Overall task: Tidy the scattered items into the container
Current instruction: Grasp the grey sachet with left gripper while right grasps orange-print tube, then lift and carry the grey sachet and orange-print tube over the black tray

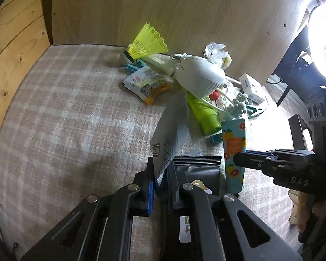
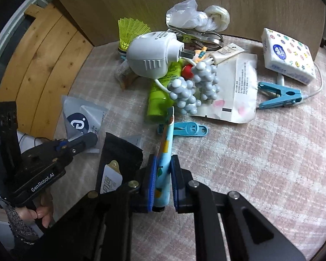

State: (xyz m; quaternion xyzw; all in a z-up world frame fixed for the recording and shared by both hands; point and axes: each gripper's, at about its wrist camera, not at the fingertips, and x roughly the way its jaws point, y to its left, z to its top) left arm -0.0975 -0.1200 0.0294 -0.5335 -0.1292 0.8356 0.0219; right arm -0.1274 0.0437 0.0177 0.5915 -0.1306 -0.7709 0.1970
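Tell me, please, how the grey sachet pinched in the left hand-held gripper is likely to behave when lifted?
The grey sachet is probably floppy: it stands from the left hand-held gripper bent and twisted. It looks thin and flat, so likely light. Pinched only at one corner, it may swing or slip.

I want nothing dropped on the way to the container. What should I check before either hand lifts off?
1. Left gripper jaws closed on the grey sachet: ok.
2. Right gripper jaws closed on the fruit-print tube: ok.
3. Black pouch not caught in either grip: cannot tell; it lies against both.
4. Tube's far end clear of the grey bead cluster: cannot tell.
5. Container in view for the drop: not ok, neither view shows it.
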